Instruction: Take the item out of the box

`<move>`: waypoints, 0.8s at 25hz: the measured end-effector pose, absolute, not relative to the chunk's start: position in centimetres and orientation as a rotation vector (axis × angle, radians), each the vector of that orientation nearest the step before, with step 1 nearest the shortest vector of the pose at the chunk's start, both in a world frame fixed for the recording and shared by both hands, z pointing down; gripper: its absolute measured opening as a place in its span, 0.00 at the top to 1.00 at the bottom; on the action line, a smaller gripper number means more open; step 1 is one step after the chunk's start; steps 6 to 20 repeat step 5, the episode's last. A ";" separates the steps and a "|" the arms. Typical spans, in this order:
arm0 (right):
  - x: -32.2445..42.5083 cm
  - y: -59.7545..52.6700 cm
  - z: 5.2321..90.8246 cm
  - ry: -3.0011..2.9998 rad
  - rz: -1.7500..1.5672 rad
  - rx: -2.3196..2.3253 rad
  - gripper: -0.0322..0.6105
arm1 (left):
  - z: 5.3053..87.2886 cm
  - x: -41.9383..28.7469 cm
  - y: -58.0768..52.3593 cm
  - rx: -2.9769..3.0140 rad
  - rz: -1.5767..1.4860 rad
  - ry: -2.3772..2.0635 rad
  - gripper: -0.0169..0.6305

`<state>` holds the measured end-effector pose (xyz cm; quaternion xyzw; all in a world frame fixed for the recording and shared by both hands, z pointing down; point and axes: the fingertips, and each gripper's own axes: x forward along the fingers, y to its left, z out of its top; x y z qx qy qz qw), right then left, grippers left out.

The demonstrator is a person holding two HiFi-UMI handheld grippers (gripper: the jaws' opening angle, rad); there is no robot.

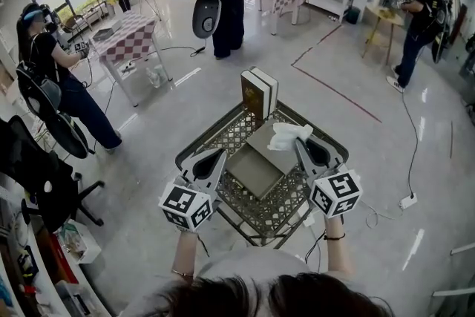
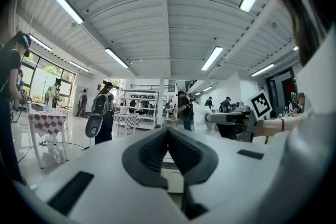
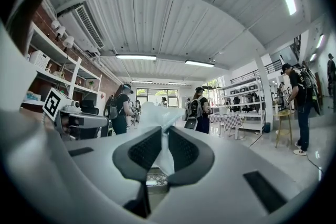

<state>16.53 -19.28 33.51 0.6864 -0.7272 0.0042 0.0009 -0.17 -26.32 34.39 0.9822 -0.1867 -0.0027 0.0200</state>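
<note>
R gripper point(image 1: 300, 144) jaws are closed on the white crumpled item point(image 1: 288, 134), pinching it at a bunched neck w/ the loose top fanning out above the pads. The item hangs over the far-right corner of the grey box point(image 1: 254, 171), mid-table, on the mesh table point(image 1: 199, 139). Can't tell if its lower end has cleared the box.

L gripper point(image 1: 222, 154) jaws are closed on nothing, just beside the box's left corner.

Handling, prob.: thin paper or film, so v. light, soft and floppy, and it may tear or slip. Best held at the bunched part, as now.

Count: 1 item, 1 box, 2 upright book-like cases point(image 1: 260, 93) at the far edge, 2 grippers.
</note>
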 end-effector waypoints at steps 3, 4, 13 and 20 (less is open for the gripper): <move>16.3 -19.2 33.4 -2.288 0.015 2.153 0.86 | 34.4 -0.3 -26.2 3.044 -0.007 -0.579 0.95; 16.3 -19.2 33.4 -2.291 0.017 2.154 0.86 | 34.4 -0.3 -26.2 3.043 -0.005 -0.580 0.95; 16.3 -19.2 33.3 -2.294 0.019 2.155 0.86 | 34.4 -0.3 -26.1 3.043 -0.003 -0.580 0.95; 16.3 -19.2 33.3 -2.294 0.019 2.155 0.86 | 34.4 -0.3 -26.1 3.043 -0.003 -0.580 0.95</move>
